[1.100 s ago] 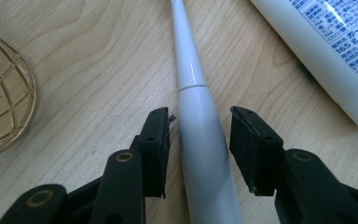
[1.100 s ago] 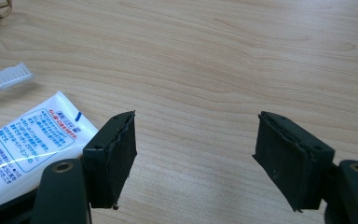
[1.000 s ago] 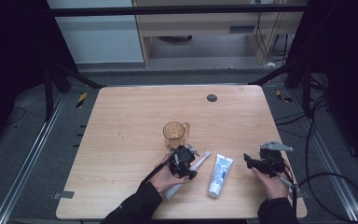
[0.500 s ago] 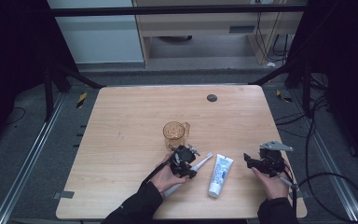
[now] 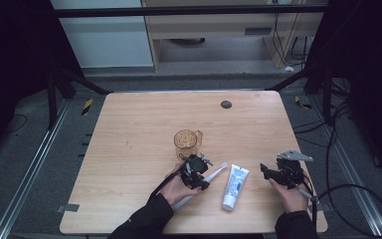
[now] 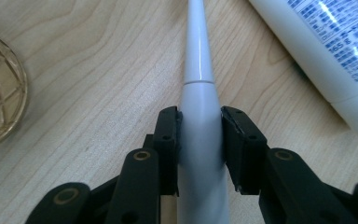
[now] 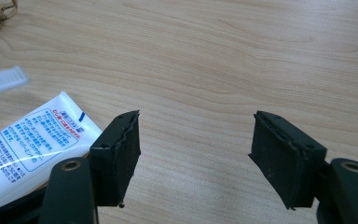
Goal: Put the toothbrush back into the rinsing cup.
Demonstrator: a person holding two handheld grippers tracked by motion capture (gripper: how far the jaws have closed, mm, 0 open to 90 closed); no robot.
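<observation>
A white electric toothbrush (image 6: 198, 56) lies on the wooden table (image 5: 129, 124), bristles (image 5: 224, 164) toward the toothpaste. My left gripper (image 6: 200, 140) is shut on its thick handle; the jaws have just been closing and both pads press its sides. In the high view the left gripper (image 5: 198, 174) sits just below an amber glass cup (image 5: 186, 140). A white toothpaste tube (image 5: 235, 186) lies flat between the hands. My right gripper (image 7: 196, 154) stands open above bare wood right of the tube (image 7: 28, 140); its jaws have just narrowed slightly with nothing between them.
The cup's rim (image 6: 0, 93) is close to the left of the gripped toothbrush. A small dark round spot (image 5: 226, 104) marks the far side of the table. Cables trail off the right edge near the right gripper (image 5: 271, 172).
The left hand has settled slightly over the toothbrush handle. The right hand, tube and cup have not moved.
</observation>
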